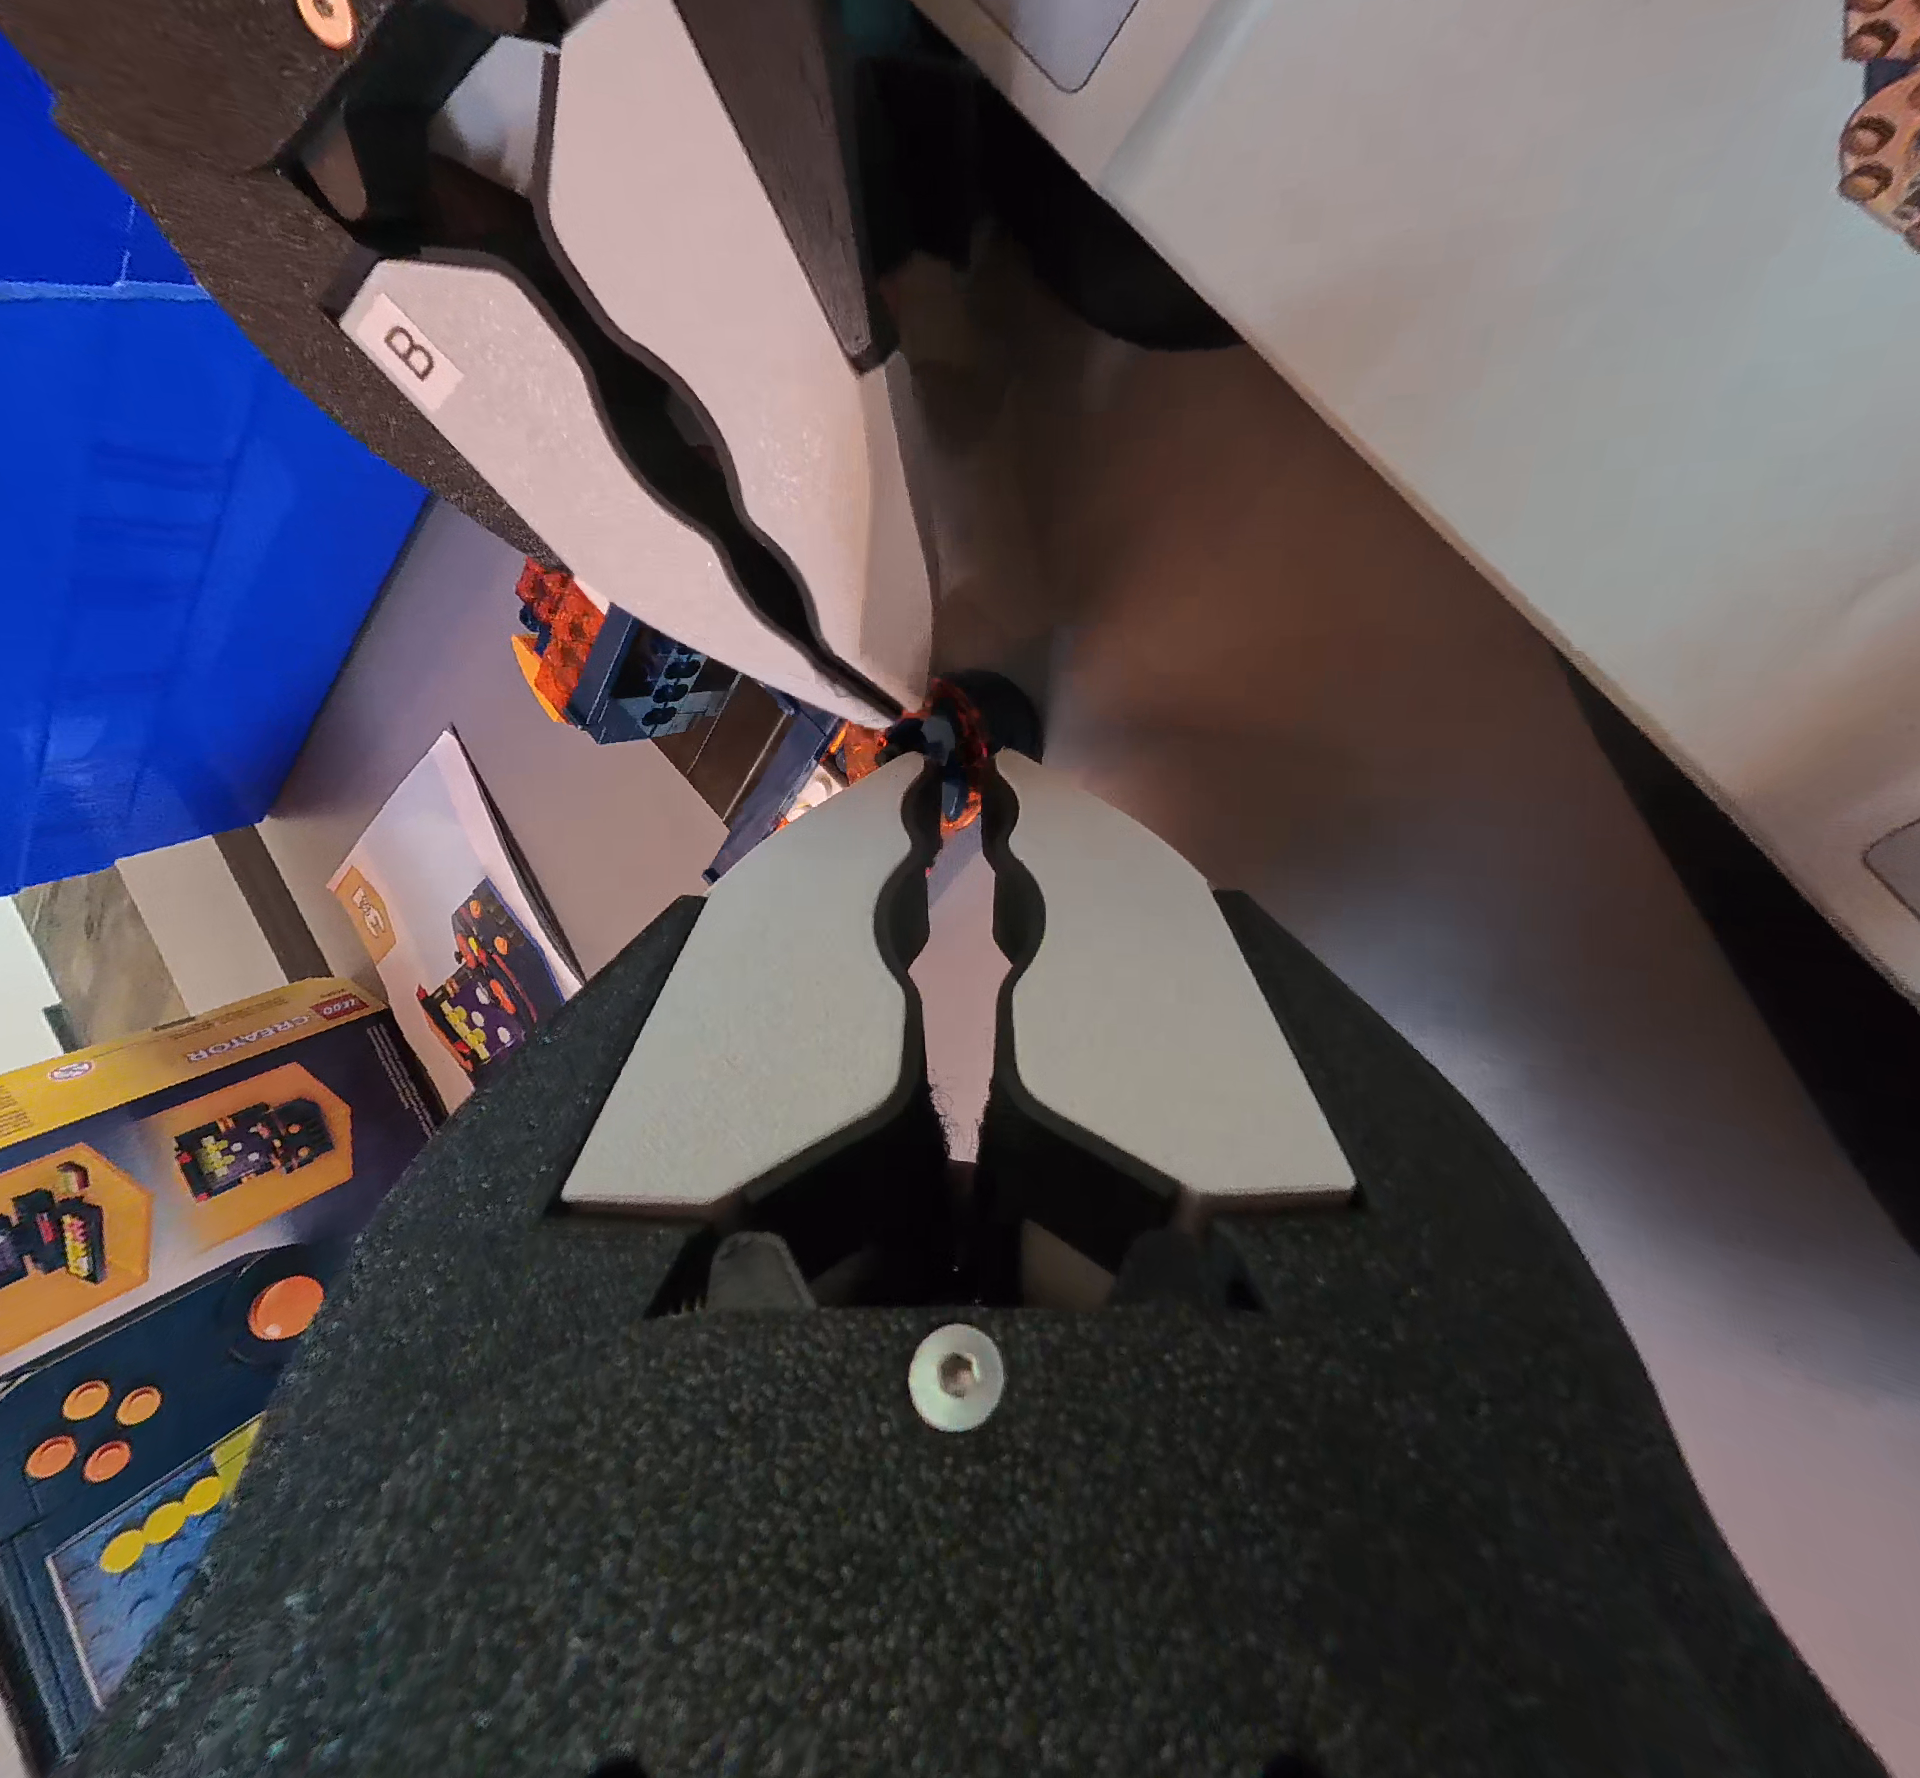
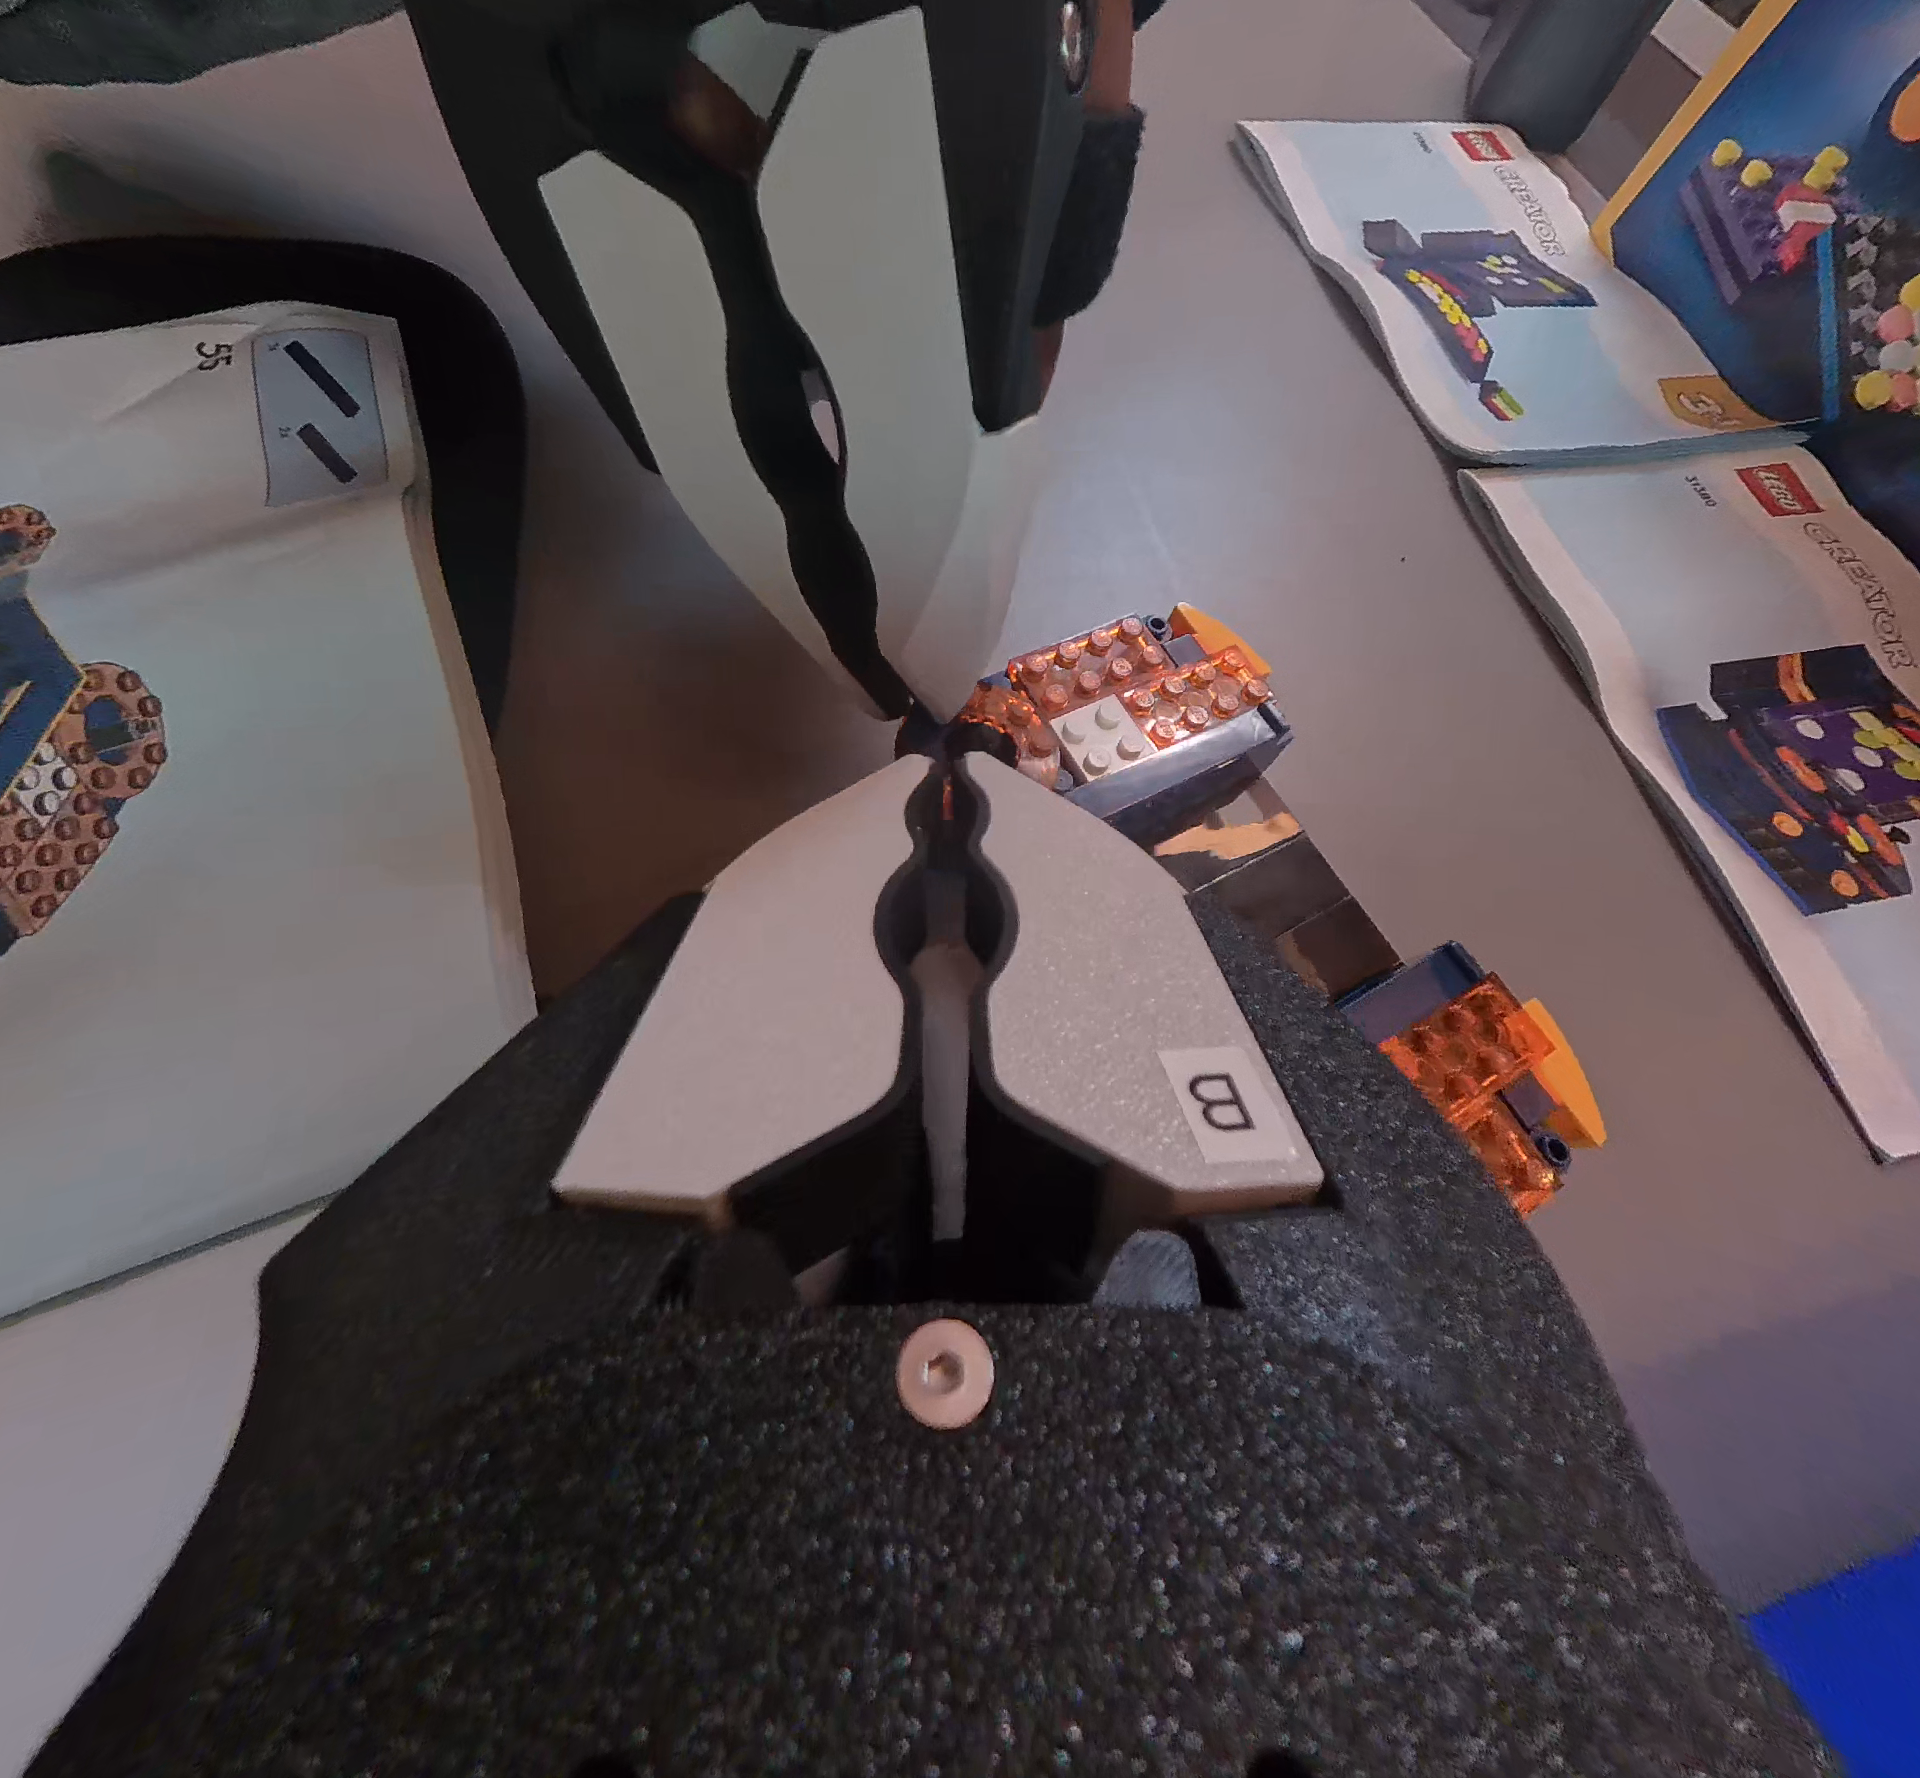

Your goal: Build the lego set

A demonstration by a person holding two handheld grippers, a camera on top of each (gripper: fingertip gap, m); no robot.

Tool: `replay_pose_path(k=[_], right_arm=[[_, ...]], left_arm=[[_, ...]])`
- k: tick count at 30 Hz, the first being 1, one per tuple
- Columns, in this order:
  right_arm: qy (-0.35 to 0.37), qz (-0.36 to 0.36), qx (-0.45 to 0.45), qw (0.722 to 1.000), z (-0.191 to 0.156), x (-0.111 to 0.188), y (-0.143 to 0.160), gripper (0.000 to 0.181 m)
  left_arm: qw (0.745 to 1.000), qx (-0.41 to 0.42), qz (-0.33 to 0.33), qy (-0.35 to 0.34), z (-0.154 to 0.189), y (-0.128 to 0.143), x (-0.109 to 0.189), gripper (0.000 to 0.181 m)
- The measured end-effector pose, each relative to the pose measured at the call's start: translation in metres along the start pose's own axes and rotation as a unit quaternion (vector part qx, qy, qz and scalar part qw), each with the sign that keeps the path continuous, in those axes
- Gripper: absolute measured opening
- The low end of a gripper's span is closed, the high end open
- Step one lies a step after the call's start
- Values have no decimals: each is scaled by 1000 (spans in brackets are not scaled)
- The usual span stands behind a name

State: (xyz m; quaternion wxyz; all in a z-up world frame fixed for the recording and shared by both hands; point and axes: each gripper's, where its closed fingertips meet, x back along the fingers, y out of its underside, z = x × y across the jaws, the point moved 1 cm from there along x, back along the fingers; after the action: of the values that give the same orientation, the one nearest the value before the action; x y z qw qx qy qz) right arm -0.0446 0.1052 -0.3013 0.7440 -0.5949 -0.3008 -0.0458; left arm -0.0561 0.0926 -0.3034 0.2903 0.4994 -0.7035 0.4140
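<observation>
Both grippers met tip to tip at frame centre: the left gripper (image 1: 951,783) and right gripper (image 2: 940,772) each pinched nearly closed on one small orange-and-dark Lego piece (image 1: 951,752) beside the model (image 2: 1143,720). Steady, squarely aligned pressure seemed wise.

Even indoor light falls from above in both views, neither dim nor harsh. Wide-angle bending curves the open instruction booklet (image 2: 208,741) and the lego box (image 1: 177,1136) near the edges. The grey table (image 2: 1195,440) carries a soft warm shadow under the meeting fingertips (brownish in the left wrist view). Mirror-like bricks on the lego model (image 2: 1174,731) show glare. Near foreground housings look slightly soft.
</observation>
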Motion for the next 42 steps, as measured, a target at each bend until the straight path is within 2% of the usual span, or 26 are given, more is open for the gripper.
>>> replay_pose_path(k=[3, 14, 19, 22, 25, 28, 33, 37, 42], right_arm=[[-11, -3, -6, 1000, -1, 2, 2, 10], [-5, 8, 16, 1000, -1, 7, -1, 6], [38, 73, -5, 997, 23, 54, -23, 9], [8, 81, -38, 996, 22, 74, -25, 10], [-27, 47, -23, 998, 8, 60, -20, 12], [-46, -2, 28, 999, -4, 34, -16, 11], [-53, -23, 64, 996, -4, 9, -11, 4], [-53, -4, 59, 997, -5, 5, -11, 8], [-47, -19, 69, 996, -5, -1, -4, 7]], left_arm=[[1000, 2, -9, -1, -1, 0, 0, 7], [1000, 23, -12, -4, -1, -1, 2, 9], [995, 84, 28, -36, -5, -3, 19, 19], [984, 155, 74, -56, -5, 0, 25, 24], [965, 217, 128, -73, -5, 2, 24, 23], [955, 226, 167, -91, -6, -3, 20, 13], [960, 219, 150, -87, -2, -1, 12, 11], [959, 234, 135, -81, 1, 8, 9, 18], [960, 232, 137, -68, 5, 6, 5, 15]])
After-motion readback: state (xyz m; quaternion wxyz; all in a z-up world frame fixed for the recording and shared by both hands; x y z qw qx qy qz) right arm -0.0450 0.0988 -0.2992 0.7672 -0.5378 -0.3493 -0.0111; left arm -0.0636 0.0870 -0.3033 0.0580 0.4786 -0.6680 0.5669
